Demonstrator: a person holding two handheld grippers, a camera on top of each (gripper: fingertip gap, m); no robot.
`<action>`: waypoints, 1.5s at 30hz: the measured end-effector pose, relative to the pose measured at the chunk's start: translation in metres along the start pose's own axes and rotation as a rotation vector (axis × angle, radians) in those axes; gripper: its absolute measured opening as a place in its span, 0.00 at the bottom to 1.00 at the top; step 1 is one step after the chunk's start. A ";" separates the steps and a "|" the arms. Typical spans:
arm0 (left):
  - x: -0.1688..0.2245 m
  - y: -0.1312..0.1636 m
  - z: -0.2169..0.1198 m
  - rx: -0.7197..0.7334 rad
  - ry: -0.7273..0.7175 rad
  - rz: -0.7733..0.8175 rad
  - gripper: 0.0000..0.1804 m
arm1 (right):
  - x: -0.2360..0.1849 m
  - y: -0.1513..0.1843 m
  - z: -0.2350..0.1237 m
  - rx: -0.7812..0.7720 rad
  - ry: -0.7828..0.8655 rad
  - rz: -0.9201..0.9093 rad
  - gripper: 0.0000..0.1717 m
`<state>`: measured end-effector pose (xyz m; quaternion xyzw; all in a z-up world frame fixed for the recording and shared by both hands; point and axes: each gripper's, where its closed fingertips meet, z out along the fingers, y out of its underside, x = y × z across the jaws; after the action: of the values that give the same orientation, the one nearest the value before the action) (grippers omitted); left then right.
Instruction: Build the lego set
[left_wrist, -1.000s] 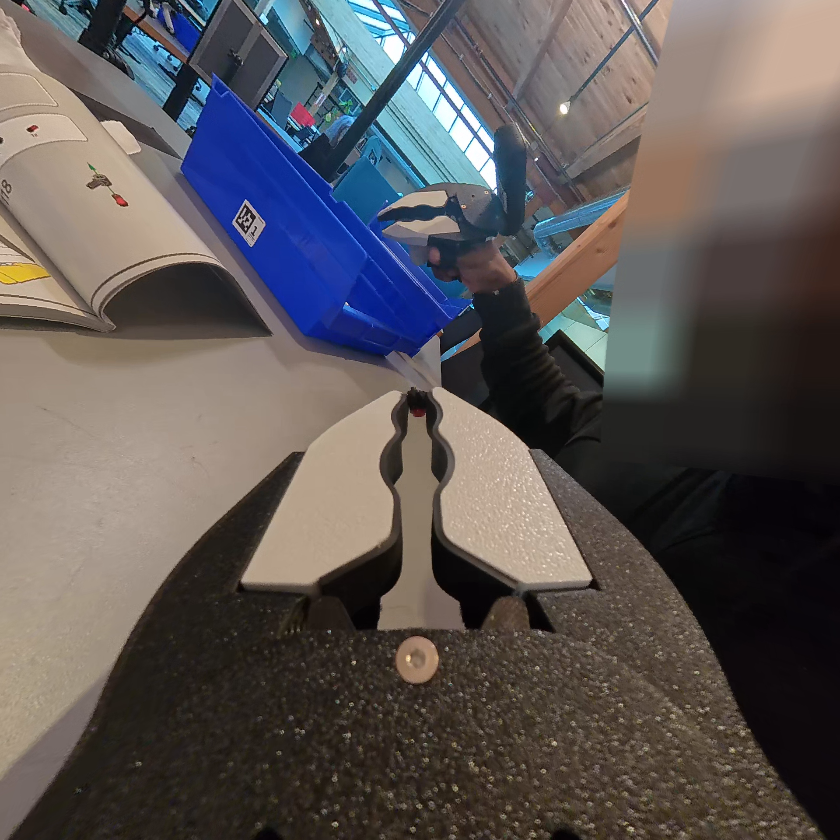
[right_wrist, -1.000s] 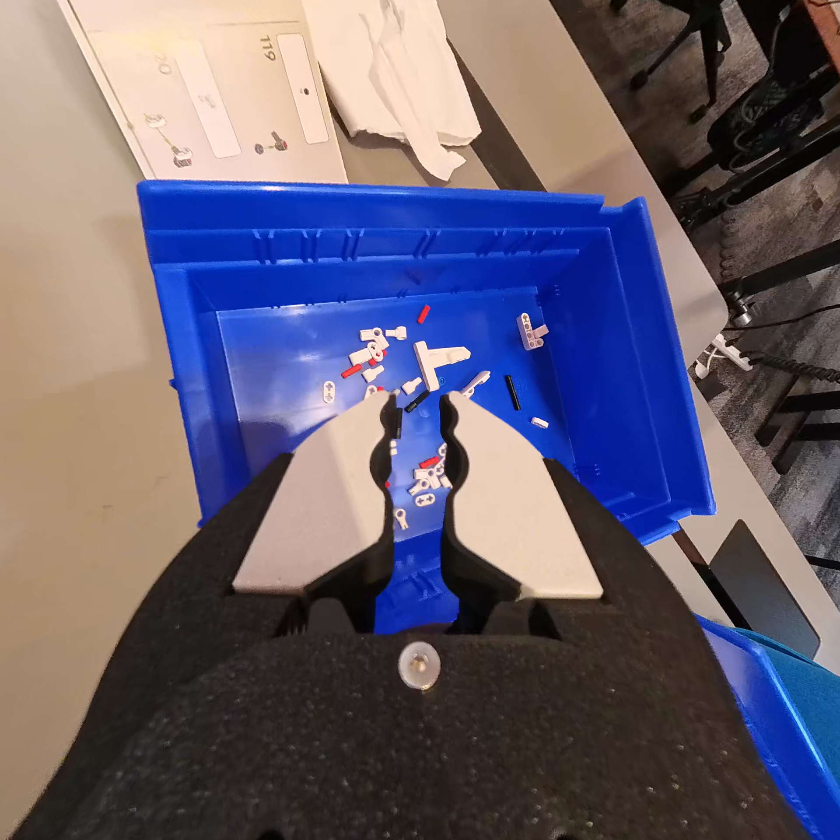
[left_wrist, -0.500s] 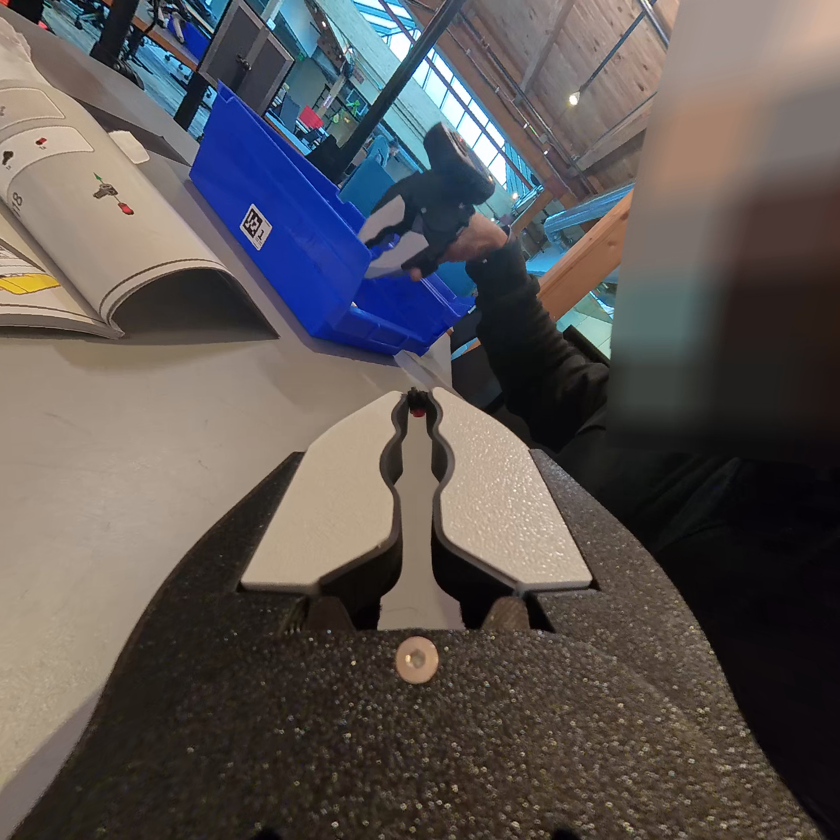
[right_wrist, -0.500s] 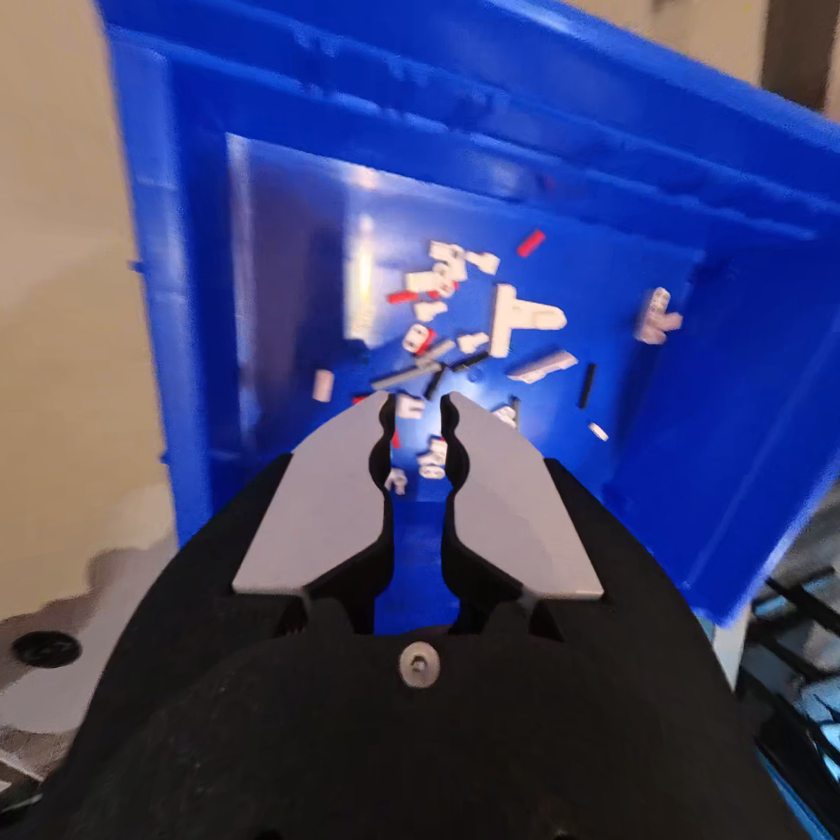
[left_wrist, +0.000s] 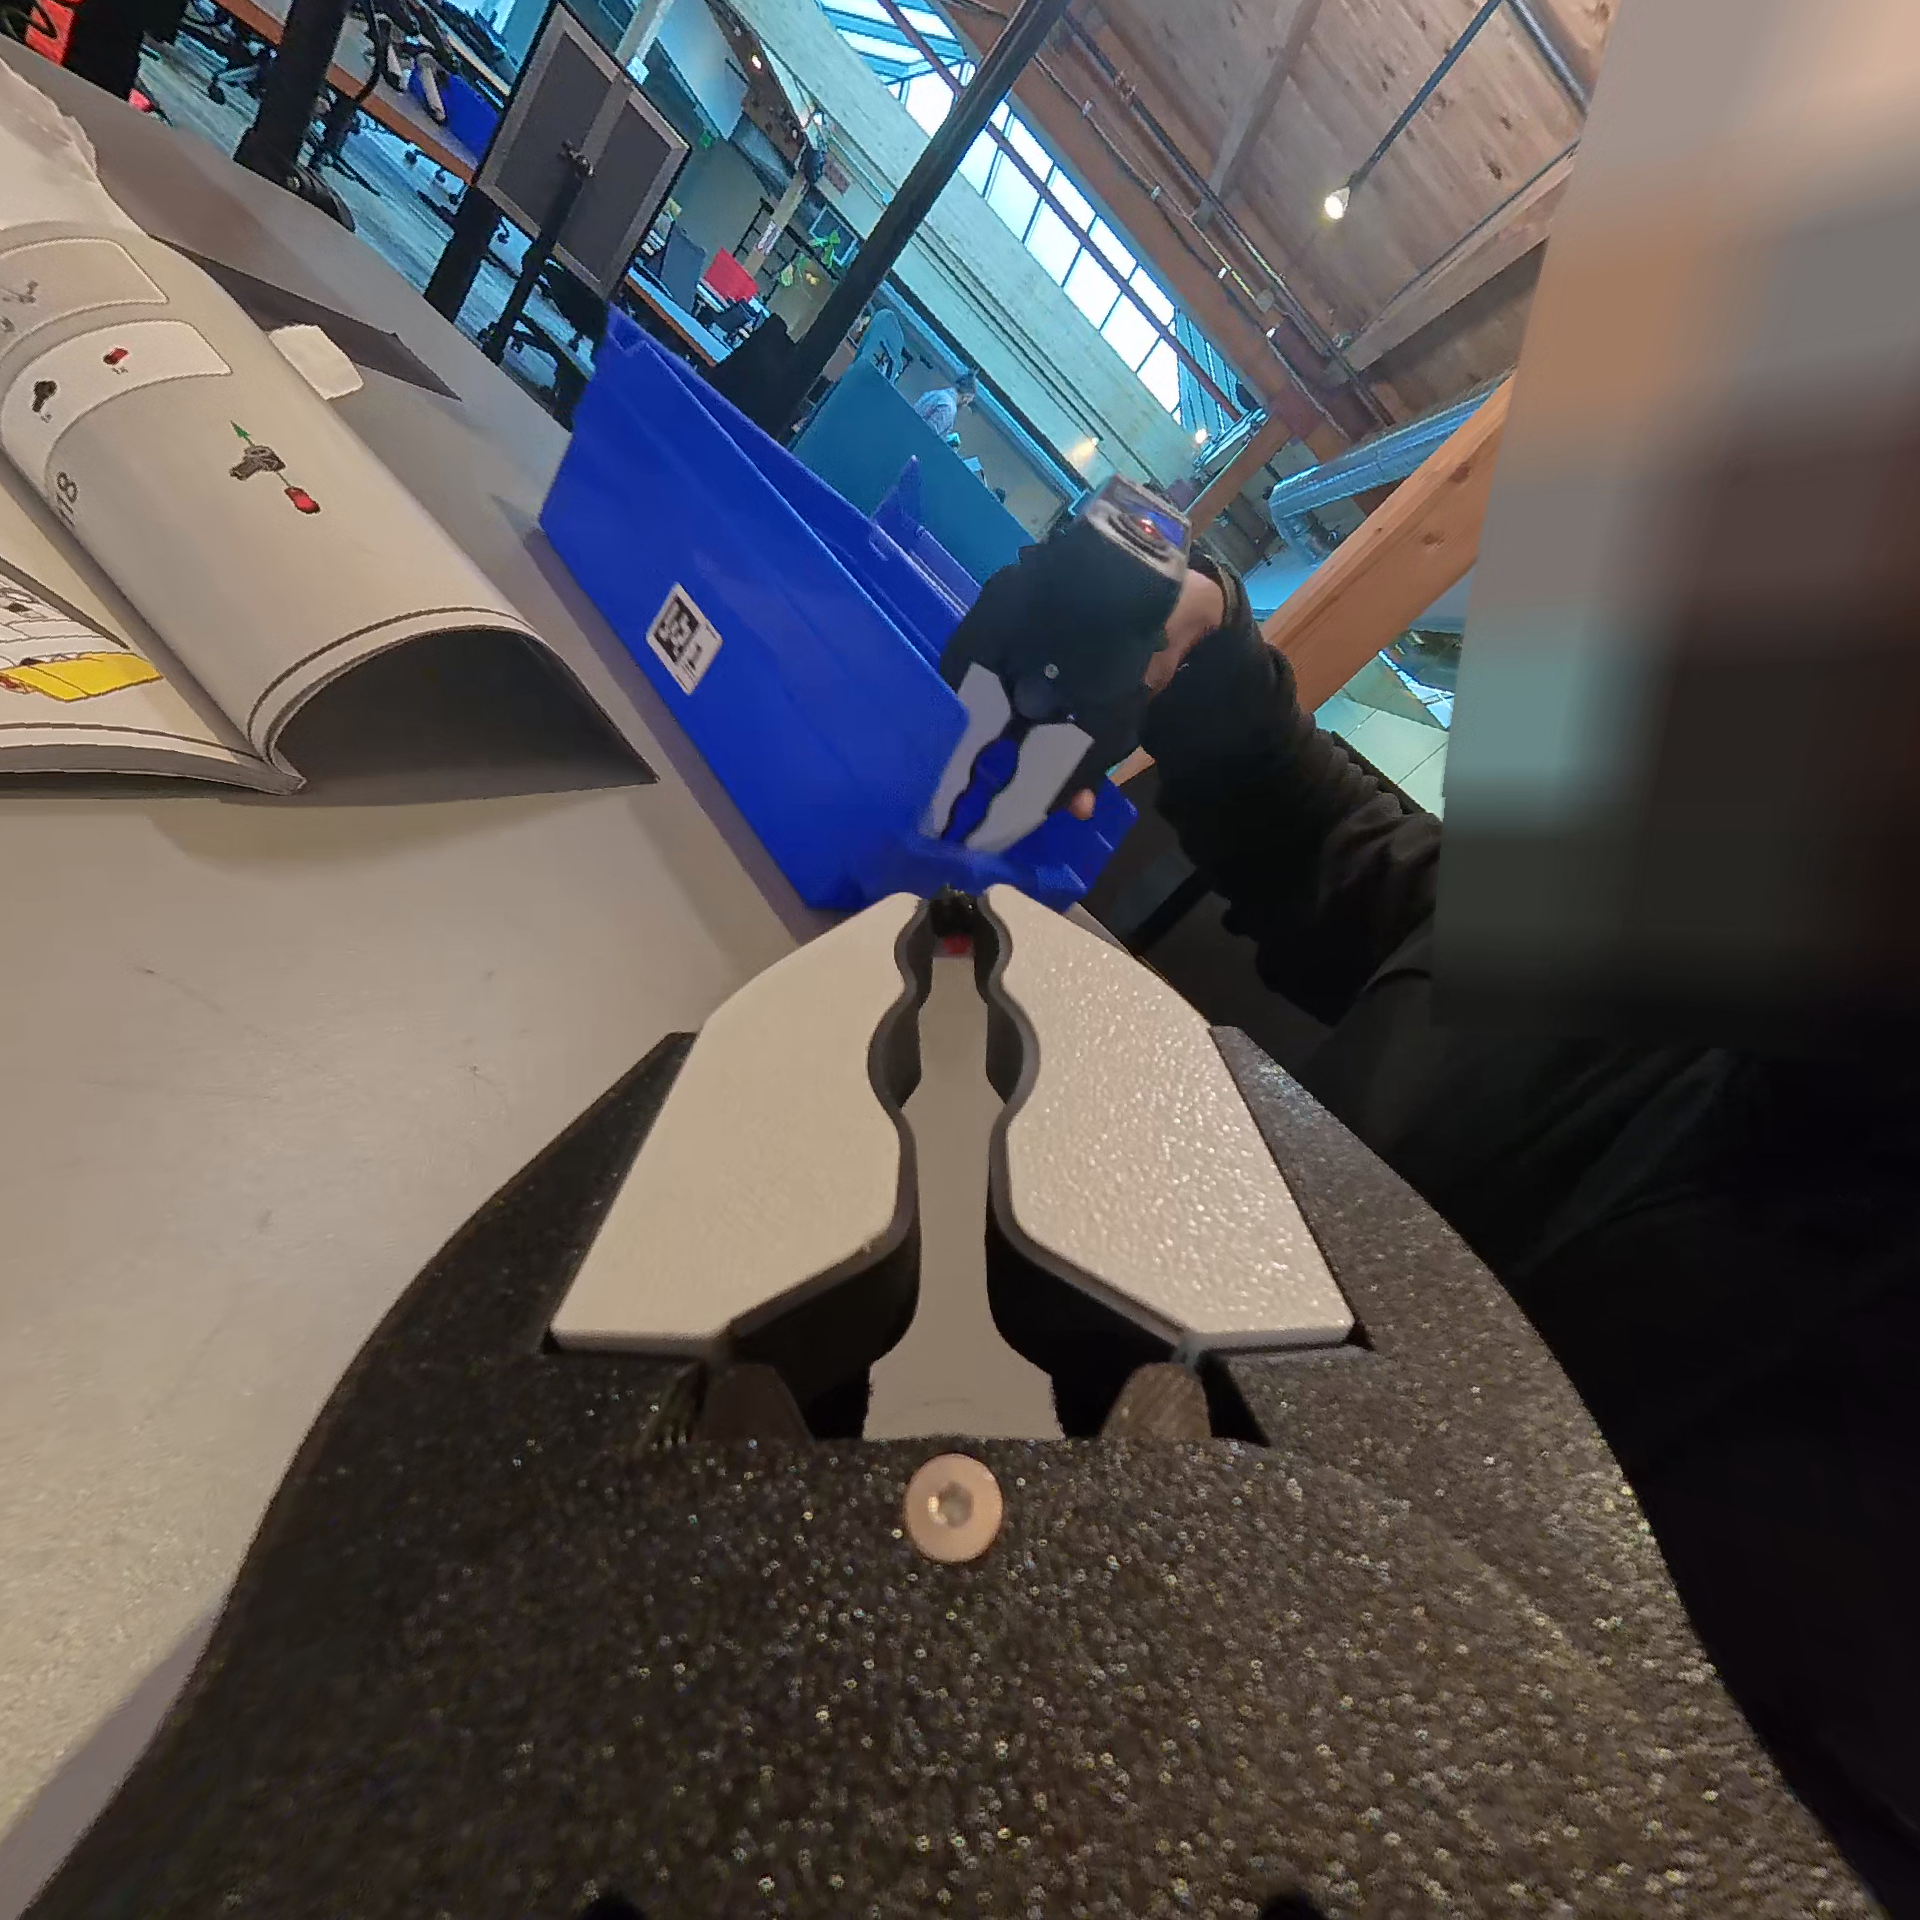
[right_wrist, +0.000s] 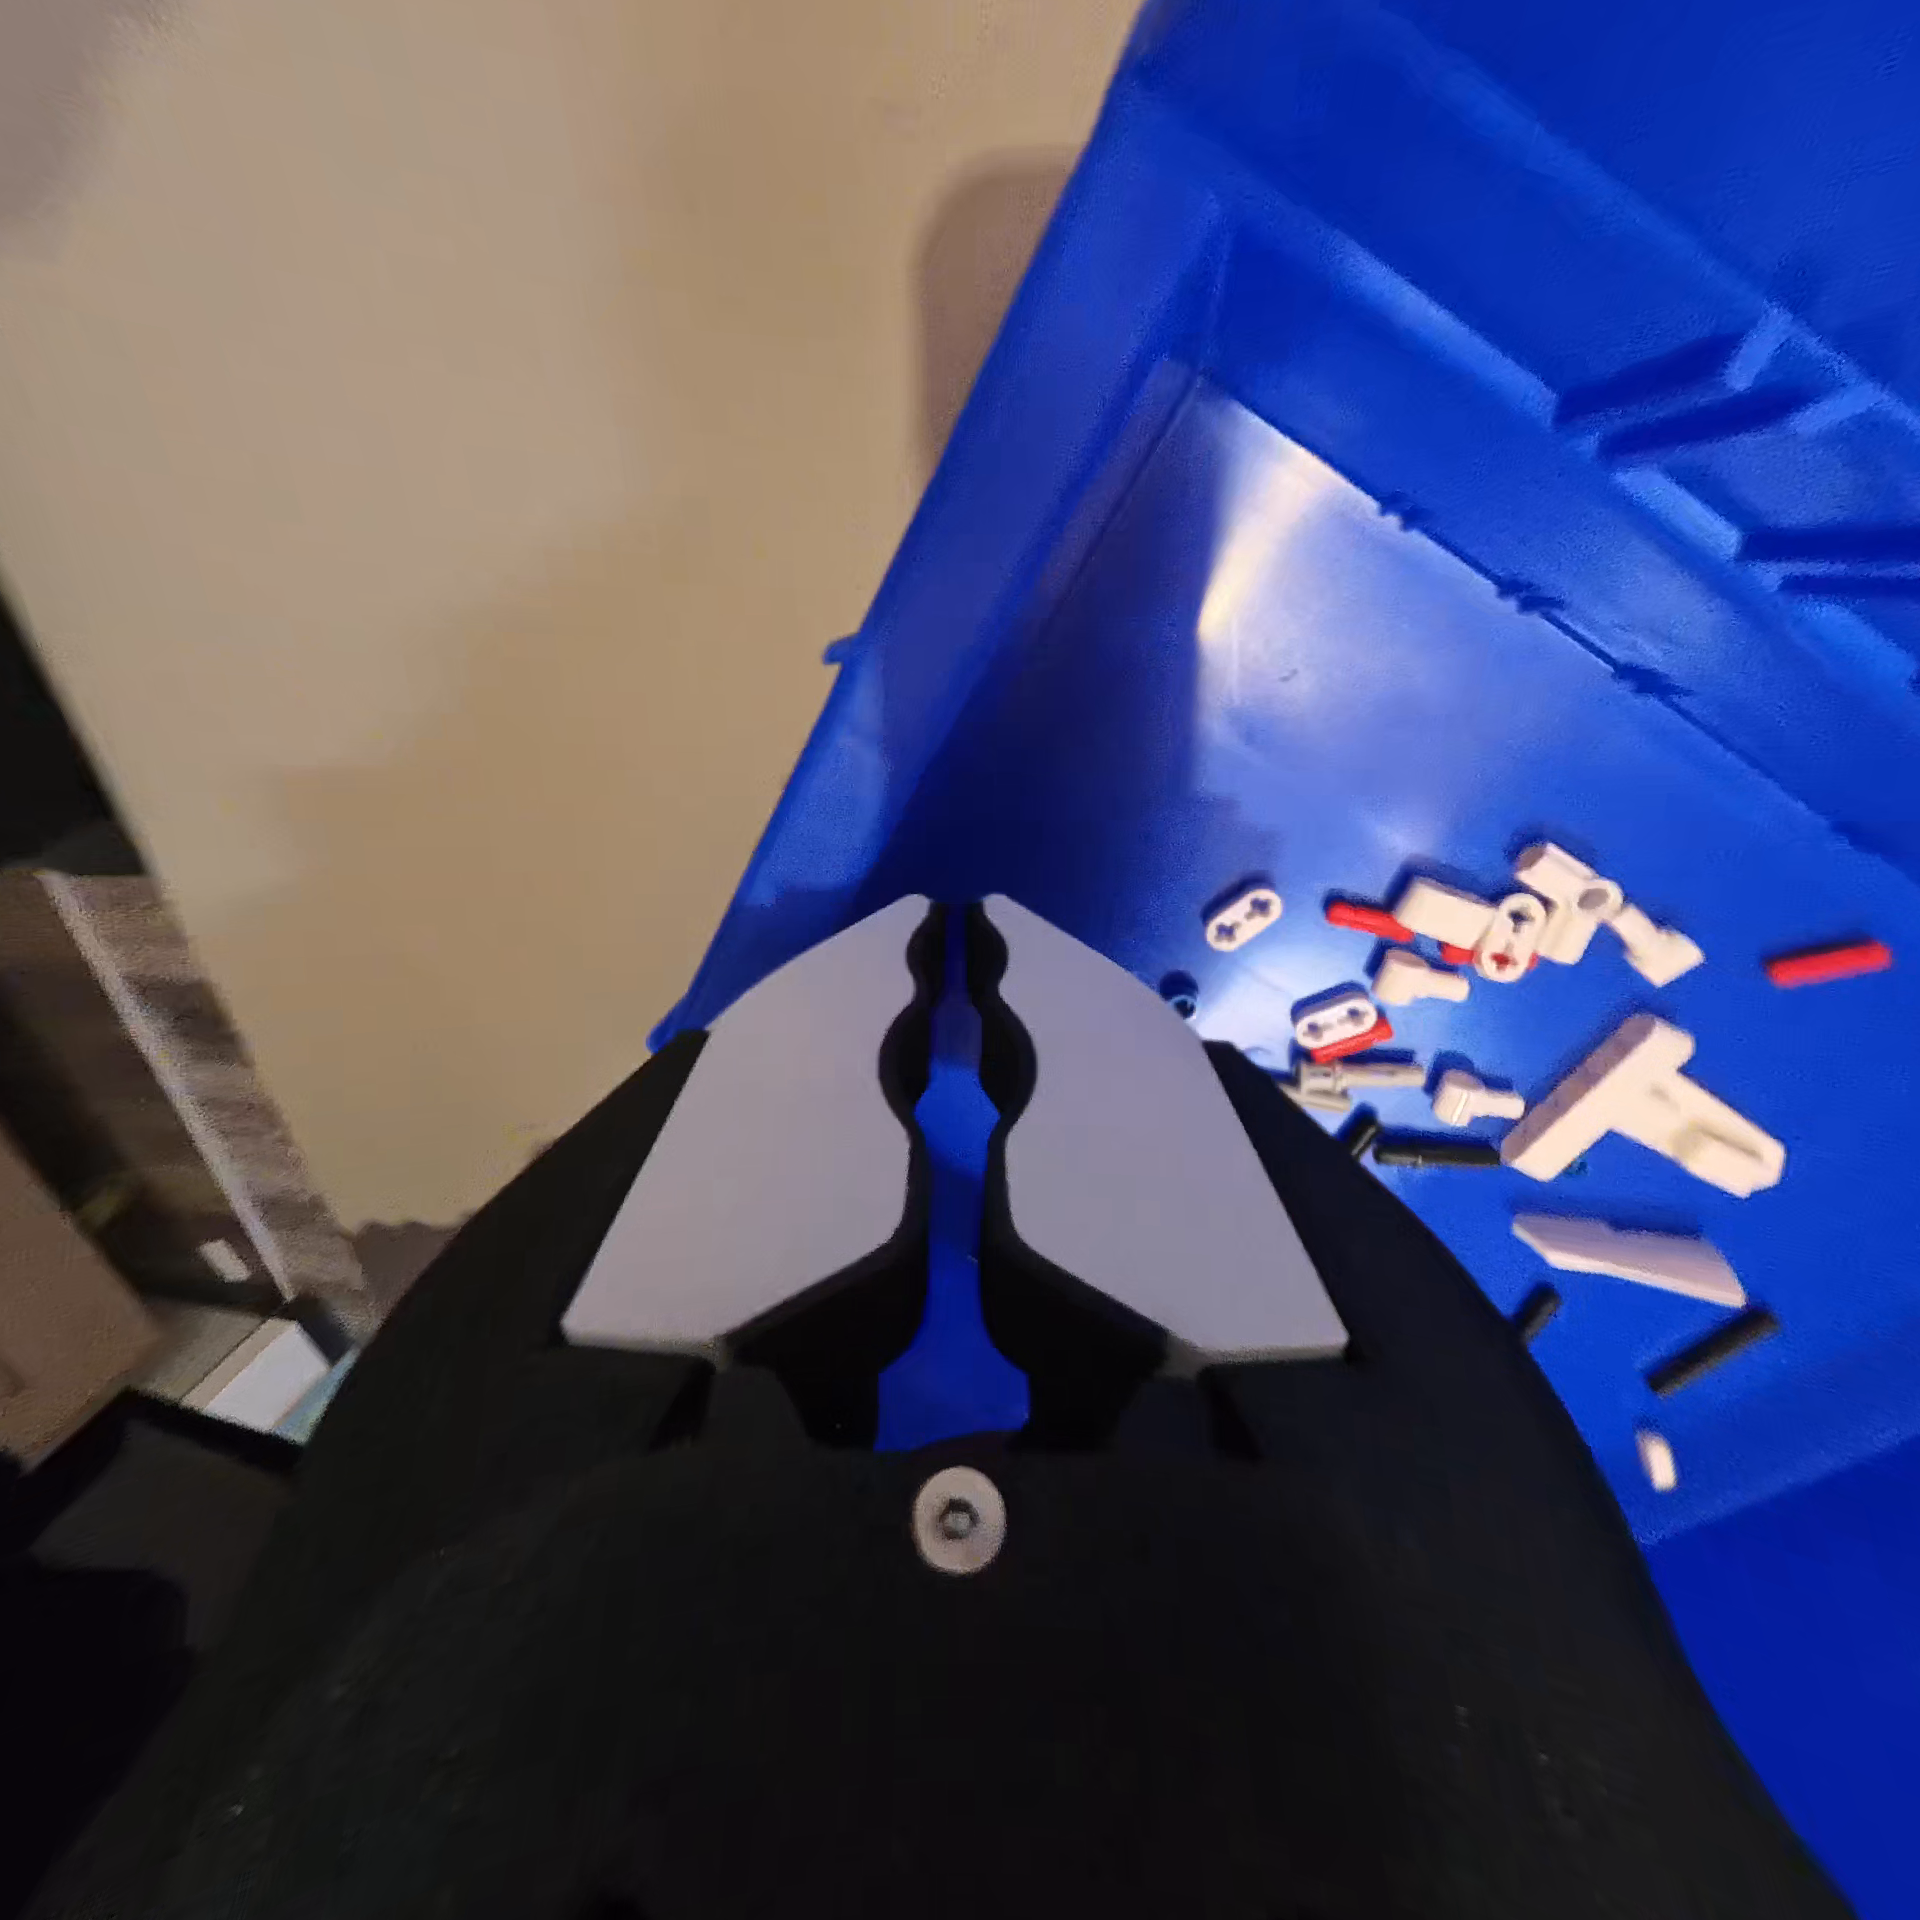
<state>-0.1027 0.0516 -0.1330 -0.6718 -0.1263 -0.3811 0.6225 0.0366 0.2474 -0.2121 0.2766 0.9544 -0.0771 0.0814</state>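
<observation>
Blue bin (right_wrist: 1039, 623) wall pinched by right gripper (right_wrist: 957, 914); left gripper (left_wrist: 954, 914) clamps small black-and-red piece (left_wrist: 953, 928).

Large hall seen past the grey table top (left_wrist: 260, 1039): ceiling clad in timber boards (left_wrist: 1299, 135), a row of skylight windows (left_wrist: 1049, 239) letting in bluish daylight, one lamp (left_wrist: 1335, 203) lit. A black pole (left_wrist: 914, 177) is run diagonally up toward the roof; a wooden beam (left_wrist: 1392, 561) and a silver duct (left_wrist: 1382, 473) are seen at right. Desks with a grey monitor back (left_wrist: 587, 197) and office chairs are placed further off. In the right wrist view the table reads beige (right_wrist: 416, 416), dim floor area at lower left is blurred
</observation>
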 end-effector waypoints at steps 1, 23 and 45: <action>0.000 0.000 0.000 -0.001 0.000 0.002 0.04 | -0.009 -0.005 0.001 0.000 -0.026 -0.021 0.06; -0.008 -0.006 0.005 0.037 -0.065 0.045 0.04 | 0.062 0.044 -0.044 0.088 0.252 0.071 0.08; -0.019 -0.014 0.013 0.076 -0.138 0.079 0.04 | 0.102 0.030 -0.062 0.293 0.332 0.133 0.09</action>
<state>-0.1202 0.0721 -0.1350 -0.6767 -0.1568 -0.3040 0.6520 -0.0397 0.3368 -0.1753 0.3567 0.9130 -0.1628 -0.1128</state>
